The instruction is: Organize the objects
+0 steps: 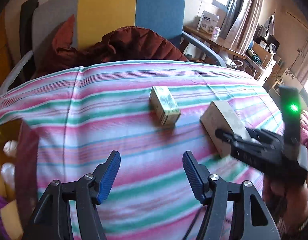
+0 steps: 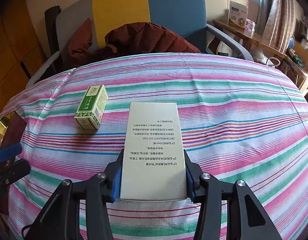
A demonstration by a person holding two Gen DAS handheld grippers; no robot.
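Right gripper [image 2: 153, 177] is clamped on the tall white printed cardboard box [image 2: 153, 150] at lower centre, left gripper [image 1: 152, 172] gapes empty, so probably the small green carton [image 2: 92, 110] upper left goes next.

The striped tabletop [image 2: 243, 104] lies bare across its whole right half, so that side is free for passage. On the left half stand 2 obstacles: a green box [image 2: 92, 110] lying on its side, and just right of it a long white box [image 2: 154, 140], apart from each other with a narrow strip of cloth between. The right tongs [image 2: 153, 177] are clamped on the white box's near end, blocking that approach. The left tongs [image 1: 152, 175] hang spread over bare cloth on the near left, nothing between them. Beyond the far edge, a chair [image 2: 173, 6] heaped with a dark red jacket [image 2: 142, 38] closes off that side.
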